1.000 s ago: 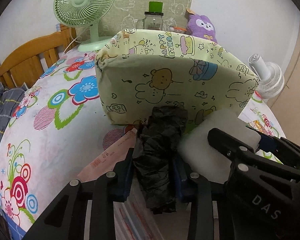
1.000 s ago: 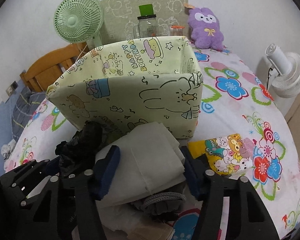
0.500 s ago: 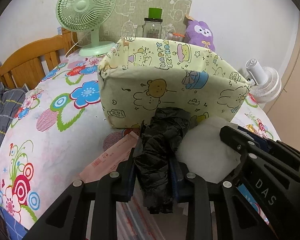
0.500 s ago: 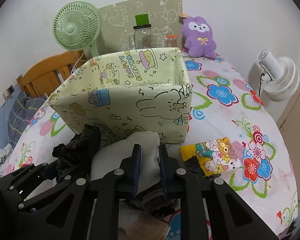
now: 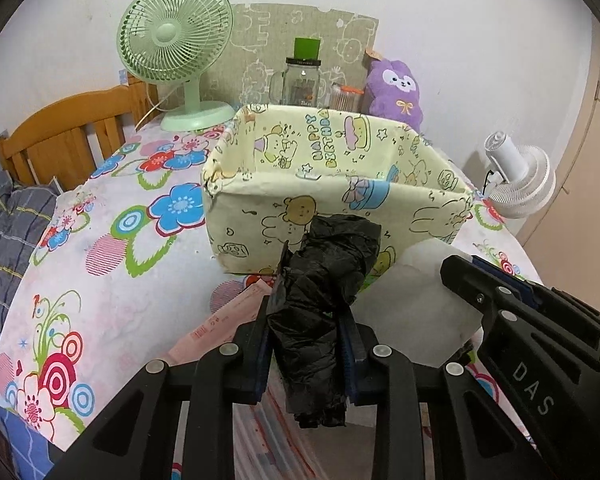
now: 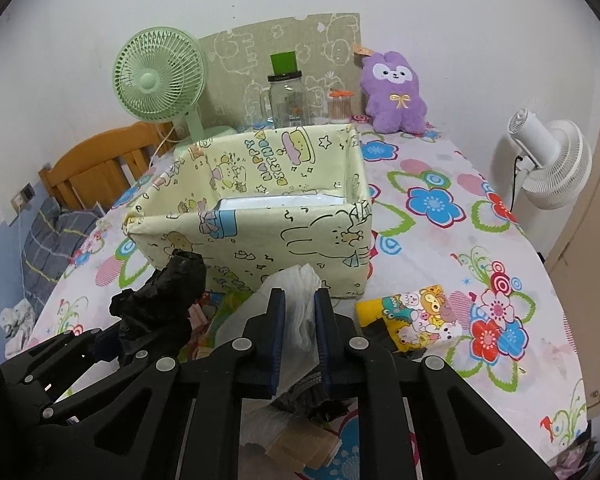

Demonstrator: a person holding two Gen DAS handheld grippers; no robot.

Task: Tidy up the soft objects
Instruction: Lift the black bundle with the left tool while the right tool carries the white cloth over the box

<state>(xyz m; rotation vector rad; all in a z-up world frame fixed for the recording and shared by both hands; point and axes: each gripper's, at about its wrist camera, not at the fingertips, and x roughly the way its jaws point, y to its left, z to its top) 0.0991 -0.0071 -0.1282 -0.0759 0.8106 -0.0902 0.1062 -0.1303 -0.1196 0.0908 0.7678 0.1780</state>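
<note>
My left gripper [image 5: 306, 312] is shut on a crumpled black plastic bag [image 5: 328, 280], held just in front of the yellow cartoon fabric box [image 5: 260, 216]. My right gripper [image 6: 300, 308] is shut on a folded white cloth [image 6: 296, 284], raised near the box's front wall [image 6: 284, 240]. The black bag also shows in the right wrist view [image 6: 168, 292], and the white cloth in the left wrist view [image 5: 416, 312]. Something white lies inside the box [image 6: 280, 202].
A pile of soft items, a grey knit piece [image 6: 300, 388] and a yellow cartoon pack [image 6: 412, 312], lies on the flowered tablecloth [image 5: 100, 280]. A green fan [image 5: 176, 44], a glass jar [image 6: 286, 100], a purple plush [image 6: 394, 92] and a white fan [image 6: 548, 156] stand behind.
My right gripper closed on the white cloth and lifted it. Both grippers rose and now look down over the box's front wall.
</note>
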